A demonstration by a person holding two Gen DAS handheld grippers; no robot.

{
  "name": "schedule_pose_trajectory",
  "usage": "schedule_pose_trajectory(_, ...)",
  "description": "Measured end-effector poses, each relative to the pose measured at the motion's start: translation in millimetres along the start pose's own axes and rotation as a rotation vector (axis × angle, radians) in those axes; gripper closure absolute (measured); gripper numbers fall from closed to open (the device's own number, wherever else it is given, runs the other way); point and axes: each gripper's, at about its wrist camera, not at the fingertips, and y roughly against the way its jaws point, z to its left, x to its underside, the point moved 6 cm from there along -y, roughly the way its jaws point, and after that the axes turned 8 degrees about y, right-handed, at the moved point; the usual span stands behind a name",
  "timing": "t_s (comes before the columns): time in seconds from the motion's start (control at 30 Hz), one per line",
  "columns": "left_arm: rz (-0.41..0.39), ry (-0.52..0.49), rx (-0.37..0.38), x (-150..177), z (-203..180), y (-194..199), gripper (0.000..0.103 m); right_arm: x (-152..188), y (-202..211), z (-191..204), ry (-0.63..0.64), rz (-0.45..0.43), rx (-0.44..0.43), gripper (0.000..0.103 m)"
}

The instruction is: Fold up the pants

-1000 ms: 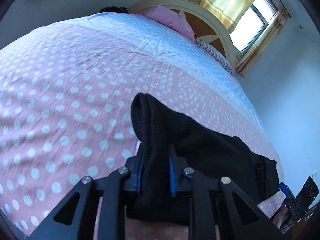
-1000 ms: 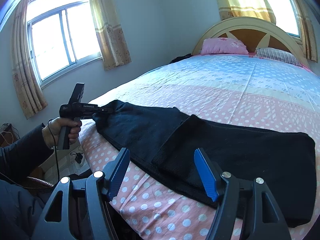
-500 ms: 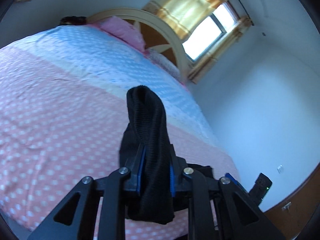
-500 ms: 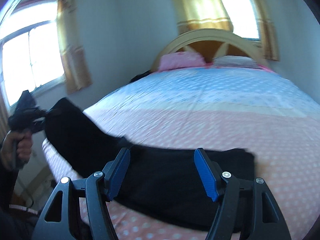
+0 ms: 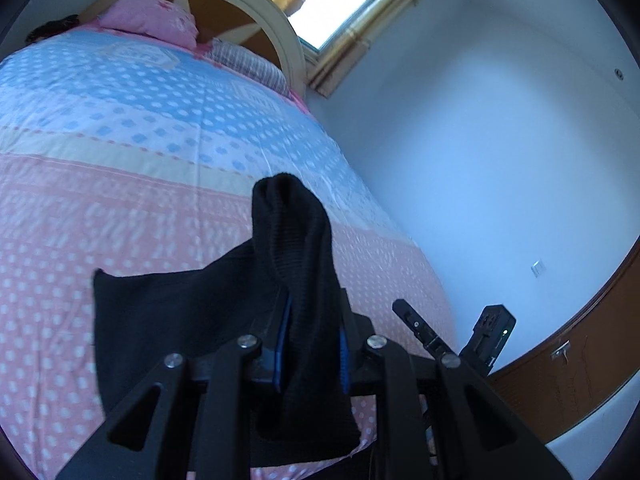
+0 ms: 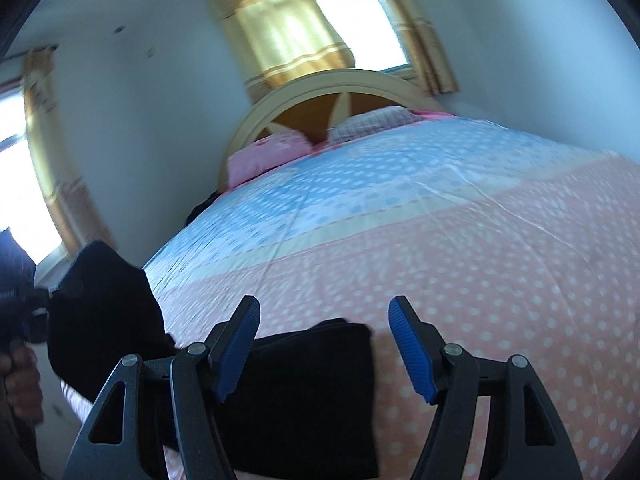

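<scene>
In the left wrist view, the left hand-held gripper (image 5: 310, 344) is shut tight on one end of the one pair of black pants (image 5: 168, 312), whose other part lies on the bed (image 5: 120, 200), and in the blurry right wrist view, the right hand-held gripper (image 6: 324, 344) is open and empty, with the pants stretching left, maybe sideways, toward the nearer left one.

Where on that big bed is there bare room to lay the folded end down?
The pink polka-dot band of the bedspread lies bare to the right of the black knit pants, and so does the blue band up to the pink pillow. It is crowded only at the near edge, where the pants lie and the left gripper holds one end raised.
</scene>
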Motion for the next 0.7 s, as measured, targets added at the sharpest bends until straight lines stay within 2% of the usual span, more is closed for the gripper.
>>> schedule_pose_trajectory(0.2,0.121,-0.022,-0.083,23,-2,-74,0.083,-1,-1,-24,-0.069,-0.005,0.043,0.035)
schedule_pose_trajectory(0.37,0.171,-0.081,-0.147,51,-8,-107,0.082,4,-6,-30,-0.097,0.016,0.026,0.035)
schedule_pose_trajectory(0.47,0.198,-0.134,-0.173,65,-18,-117,0.077,8,-14,-32,-0.105,0.036,0.015,0.035)
schedule_pose_trajectory(0.57,0.185,-0.148,-0.123,68,-31,-110,0.061,14,-20,-37,-0.125,0.056,0.008,0.035)
schedule_pose_trajectory(0.6,0.17,-0.157,-0.107,67,-35,-103,0.052,14,-21,-39,-0.136,0.058,0.004,0.035)
schedule_pose_trajectory(0.7,0.083,-0.191,-0.099,59,-36,-73,0.036,15,-21,-38,-0.157,0.071,-0.029,0.035)
